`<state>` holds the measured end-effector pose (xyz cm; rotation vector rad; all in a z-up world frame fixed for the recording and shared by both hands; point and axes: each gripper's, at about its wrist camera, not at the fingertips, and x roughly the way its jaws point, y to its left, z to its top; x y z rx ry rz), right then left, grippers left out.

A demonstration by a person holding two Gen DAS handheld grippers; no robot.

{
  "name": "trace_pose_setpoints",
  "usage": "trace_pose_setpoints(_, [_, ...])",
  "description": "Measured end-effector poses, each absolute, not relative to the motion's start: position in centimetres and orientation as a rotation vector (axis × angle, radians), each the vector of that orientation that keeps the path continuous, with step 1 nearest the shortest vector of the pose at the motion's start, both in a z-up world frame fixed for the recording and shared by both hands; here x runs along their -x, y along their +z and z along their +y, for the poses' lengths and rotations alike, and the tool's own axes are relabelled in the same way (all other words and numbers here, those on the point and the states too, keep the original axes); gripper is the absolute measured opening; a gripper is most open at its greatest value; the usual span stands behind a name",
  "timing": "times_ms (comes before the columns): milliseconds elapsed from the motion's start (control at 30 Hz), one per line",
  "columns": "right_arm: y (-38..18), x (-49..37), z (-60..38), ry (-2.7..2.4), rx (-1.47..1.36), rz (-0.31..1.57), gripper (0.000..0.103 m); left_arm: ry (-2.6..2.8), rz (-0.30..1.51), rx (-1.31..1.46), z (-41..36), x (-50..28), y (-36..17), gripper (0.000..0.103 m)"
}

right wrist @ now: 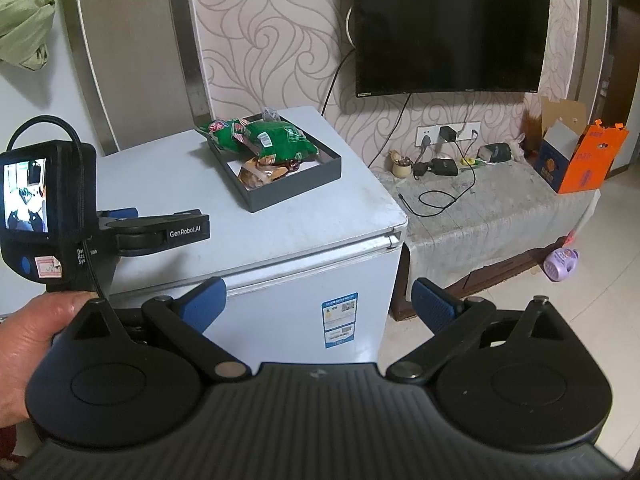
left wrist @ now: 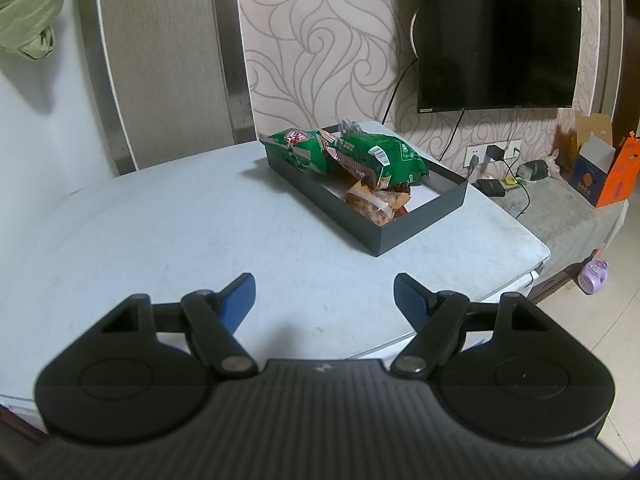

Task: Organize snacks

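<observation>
A black open box (left wrist: 416,220) (right wrist: 296,190) stands on the far right part of a pale blue-white appliance top (left wrist: 180,232) (right wrist: 168,172). Inside lie green snack bags (left wrist: 372,156) (right wrist: 276,140) and an orange-brown packet (left wrist: 372,204) (right wrist: 256,176). My left gripper (left wrist: 324,292) hovers over the near edge of the top, open, nothing between its blue pads. In the right wrist view the left gripper (right wrist: 124,220) shows from the side, held by a hand (right wrist: 36,344). My right gripper (right wrist: 318,300) is open and empty, in front of the appliance and short of the box.
A dark TV (left wrist: 496,36) (right wrist: 448,28) hangs on the patterned wall. Right of the appliance, a low covered bench (right wrist: 500,208) carries chargers, cables and an orange-blue carton (right wrist: 576,160). A purple object (right wrist: 560,266) lies on the tiled floor. Green cloth (left wrist: 28,8) hangs upper left.
</observation>
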<state>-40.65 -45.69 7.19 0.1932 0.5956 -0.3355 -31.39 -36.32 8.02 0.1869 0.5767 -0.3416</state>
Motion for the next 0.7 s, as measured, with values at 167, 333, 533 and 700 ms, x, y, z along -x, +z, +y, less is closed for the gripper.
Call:
trace_pose_setpoints(167, [7.14,40.74,-45.67,-0.337,-0.196,0.597,0.100,-0.342,0.578,-0.188,-36.44,31.46,8.01,0.078])
trace_pose_setpoints(333, [7.06,41.11,-45.58,-0.338,-0.197,0.596,0.100,-0.344,0.577,-0.188,-36.46,31.47,8.02,0.078])
trace_pose_setpoints(533, [7.09,40.88,-45.52,-0.340,-0.195,0.590,0.100,-0.342,0.575,-0.189,-36.56,31.49,7.95,0.078])
trace_pose_setpoints(700, [7.15,40.80,-45.63,-0.337,-0.195,0.589,0.100,-0.338,0.573,-0.189,-36.49,31.35,7.93,0.078])
